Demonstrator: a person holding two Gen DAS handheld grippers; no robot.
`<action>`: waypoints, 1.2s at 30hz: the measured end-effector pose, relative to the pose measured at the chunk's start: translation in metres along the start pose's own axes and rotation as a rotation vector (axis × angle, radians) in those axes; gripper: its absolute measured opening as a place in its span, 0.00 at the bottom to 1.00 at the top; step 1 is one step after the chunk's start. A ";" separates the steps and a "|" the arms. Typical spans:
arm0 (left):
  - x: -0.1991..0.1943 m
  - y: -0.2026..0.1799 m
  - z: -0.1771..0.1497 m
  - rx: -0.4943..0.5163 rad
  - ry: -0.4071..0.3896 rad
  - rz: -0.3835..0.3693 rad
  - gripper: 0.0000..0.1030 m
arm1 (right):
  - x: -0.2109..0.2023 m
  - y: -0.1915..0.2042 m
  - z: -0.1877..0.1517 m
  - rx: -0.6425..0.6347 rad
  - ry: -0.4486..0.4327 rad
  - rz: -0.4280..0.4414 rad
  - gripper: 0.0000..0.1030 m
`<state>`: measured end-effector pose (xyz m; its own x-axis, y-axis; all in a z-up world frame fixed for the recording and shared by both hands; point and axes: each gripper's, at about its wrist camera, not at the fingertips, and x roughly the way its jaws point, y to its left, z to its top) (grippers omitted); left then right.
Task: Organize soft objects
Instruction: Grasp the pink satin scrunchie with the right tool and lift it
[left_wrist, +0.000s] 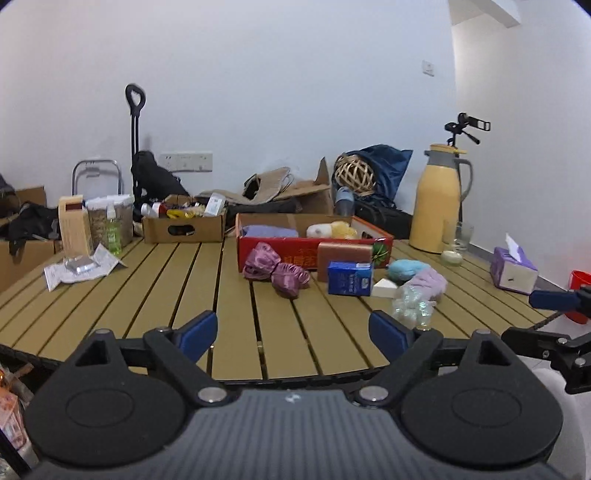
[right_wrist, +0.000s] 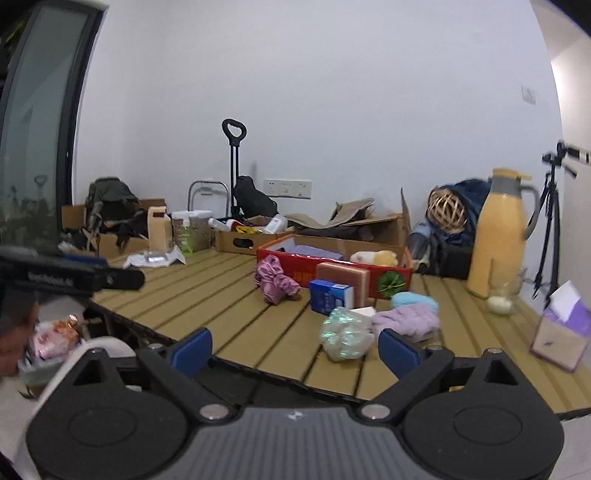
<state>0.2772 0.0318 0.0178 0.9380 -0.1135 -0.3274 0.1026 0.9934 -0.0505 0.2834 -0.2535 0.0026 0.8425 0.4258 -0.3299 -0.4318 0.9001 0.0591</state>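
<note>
Soft items loose on slatted table (left_wrist: 184, 280), in front of red box (left_wrist: 280, 254): pink satin scrunchies (left_wrist: 277, 269), lilac fluffy cloth (right_wrist: 406, 319), blue puff (right_wrist: 413, 300), iridescent mesh ball (right_wrist: 345, 334) nearest table edge. Some soft items already in box. Left gripper (left_wrist: 293, 330) and right gripper (right_wrist: 295, 349) both spread wide, empty, short of the items. Take nearest first: your right onto mesh ball, left onto scrunchies. Pinch mid-bulk, lift clear of blue carton (left_wrist: 349, 278) beside them.

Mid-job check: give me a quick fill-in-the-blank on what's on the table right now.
1. The red box stands on the slatted ____.
2. The left gripper is ____, holding nothing.
3. The blue carton stands ____ the red box.
4. The jug is ____ in colour.

Missing words: table; open; outside; yellow
</note>
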 end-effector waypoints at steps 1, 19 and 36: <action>0.006 0.004 -0.001 -0.003 0.009 0.006 0.88 | 0.007 0.000 -0.001 0.031 0.010 0.014 0.94; 0.280 0.075 0.079 -0.045 0.175 -0.069 0.80 | 0.297 -0.029 0.041 0.148 0.201 0.211 0.55; 0.279 0.120 0.034 -0.271 0.214 -0.084 0.14 | 0.345 -0.009 0.052 0.047 0.185 0.220 0.51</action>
<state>0.5626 0.1202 -0.0478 0.8364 -0.2234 -0.5006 0.0578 0.9440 -0.3247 0.5949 -0.1095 -0.0626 0.6552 0.5913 -0.4701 -0.5786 0.7929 0.1909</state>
